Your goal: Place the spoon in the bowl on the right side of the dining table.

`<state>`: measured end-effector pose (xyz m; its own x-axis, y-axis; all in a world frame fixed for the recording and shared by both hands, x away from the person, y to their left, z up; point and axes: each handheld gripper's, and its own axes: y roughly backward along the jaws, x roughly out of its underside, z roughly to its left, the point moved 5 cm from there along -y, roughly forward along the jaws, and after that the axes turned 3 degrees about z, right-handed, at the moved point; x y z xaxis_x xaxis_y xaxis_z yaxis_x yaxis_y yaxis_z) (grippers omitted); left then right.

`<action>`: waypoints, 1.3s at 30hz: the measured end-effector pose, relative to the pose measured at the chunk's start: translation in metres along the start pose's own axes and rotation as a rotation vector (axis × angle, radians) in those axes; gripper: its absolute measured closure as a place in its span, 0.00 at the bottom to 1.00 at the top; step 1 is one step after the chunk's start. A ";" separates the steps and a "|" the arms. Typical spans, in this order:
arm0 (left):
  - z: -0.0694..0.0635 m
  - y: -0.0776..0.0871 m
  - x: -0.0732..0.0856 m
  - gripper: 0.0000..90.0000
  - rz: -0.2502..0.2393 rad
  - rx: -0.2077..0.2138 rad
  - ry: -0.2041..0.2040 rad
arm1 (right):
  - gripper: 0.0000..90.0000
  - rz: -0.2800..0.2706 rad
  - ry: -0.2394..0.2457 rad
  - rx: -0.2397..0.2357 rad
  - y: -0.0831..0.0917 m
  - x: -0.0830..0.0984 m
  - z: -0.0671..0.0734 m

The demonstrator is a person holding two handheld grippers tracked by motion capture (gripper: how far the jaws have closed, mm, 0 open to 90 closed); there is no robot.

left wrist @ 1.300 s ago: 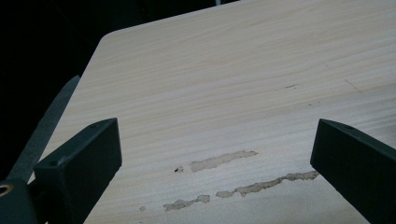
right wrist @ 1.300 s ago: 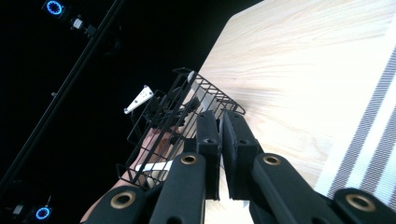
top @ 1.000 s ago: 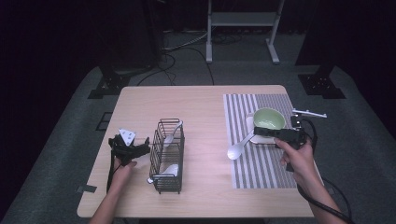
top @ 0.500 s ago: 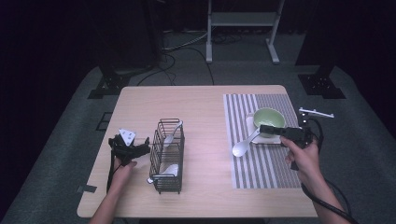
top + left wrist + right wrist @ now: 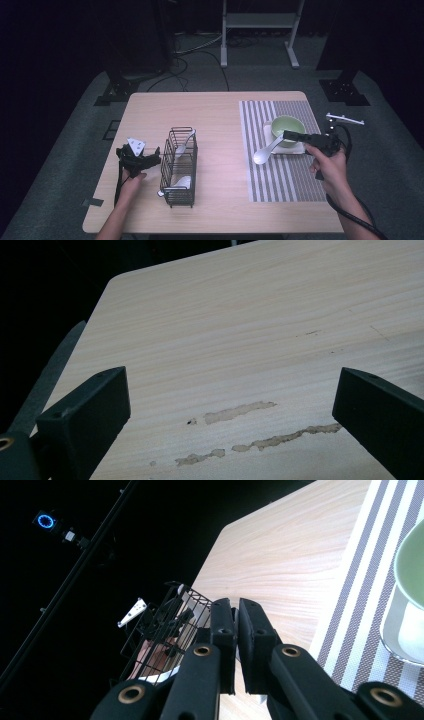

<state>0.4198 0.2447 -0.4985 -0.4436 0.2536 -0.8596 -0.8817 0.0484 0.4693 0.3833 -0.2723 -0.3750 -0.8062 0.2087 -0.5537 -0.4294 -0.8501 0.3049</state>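
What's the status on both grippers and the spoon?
Left gripper open, idle beside wire rack. Right gripper shut on white spoon, above striped mat by green bowl. Nothing blocking.

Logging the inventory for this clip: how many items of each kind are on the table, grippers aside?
White spoons: 3 (two in the rack, one held by the right gripper)
Wire rack: 1
Green bowl: 1
White plate: 1
Striped placemat: 1
Total: 7

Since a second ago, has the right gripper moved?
Yes. In the high view the right gripper, shut on the white spoon, drifted slightly right and toward the person against the green bowl.
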 end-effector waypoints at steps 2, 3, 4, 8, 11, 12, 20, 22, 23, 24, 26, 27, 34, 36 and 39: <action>0.000 0.000 0.000 0.01 -0.001 -0.001 0.000 | 0.95 -0.006 0.000 0.003 0.002 -0.002 -0.001; 0.000 0.000 0.000 0.01 -0.001 -0.001 -0.001 | 0.95 -0.006 0.000 0.003 0.002 -0.002 -0.001; 0.000 0.000 0.000 0.01 -0.001 -0.001 -0.002 | 0.95 -0.006 0.000 0.006 0.002 -0.002 -0.001; 0.000 0.000 0.000 0.01 -0.002 -0.001 -0.003 | 0.95 -0.019 -0.010 0.014 0.006 -0.006 -0.004; 0.000 0.000 0.000 0.01 -0.002 -0.001 -0.004 | 0.95 -0.024 -0.015 0.015 0.007 -0.007 -0.006; 0.000 0.000 0.000 0.01 -0.002 -0.002 -0.004 | 0.95 -0.027 -0.014 0.017 0.008 -0.008 -0.006; 0.000 0.000 0.000 0.01 -0.002 -0.002 -0.004 | 0.95 -0.049 -0.020 0.033 0.015 -0.015 -0.009; 0.000 0.000 0.000 0.01 -0.001 -0.001 -0.003 | 0.95 -0.057 -0.022 0.039 0.017 -0.019 -0.010; 0.000 0.000 0.000 0.01 -0.001 -0.001 -0.003 | 0.95 -0.057 -0.022 0.039 0.017 -0.019 -0.010; 0.000 0.000 0.000 0.01 -0.002 -0.002 -0.003 | 0.95 -0.058 -0.022 0.040 0.017 -0.020 -0.010; 0.000 0.000 0.000 0.01 -0.001 -0.002 -0.004 | 0.95 -0.065 -0.022 0.047 0.019 -0.024 -0.010; -0.001 0.000 0.000 0.01 -0.002 -0.002 -0.004 | 0.95 -0.068 -0.022 0.048 0.019 -0.025 -0.011; 0.000 0.000 0.000 0.01 -0.003 -0.001 -0.002 | 0.95 -0.087 -0.033 0.061 0.022 -0.030 -0.015; 0.000 0.000 0.000 0.01 -0.002 -0.001 -0.002 | 0.95 -0.091 -0.037 0.064 0.023 -0.031 -0.016; 0.000 0.000 0.000 0.01 -0.003 -0.002 -0.001 | 0.95 -0.100 -0.038 0.067 0.024 -0.034 -0.018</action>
<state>0.4200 0.2443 -0.4986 -0.4409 0.2545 -0.8607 -0.8833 0.0471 0.4664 0.4073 -0.3081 -0.3626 -0.7723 0.3099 -0.5546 -0.5337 -0.7900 0.3017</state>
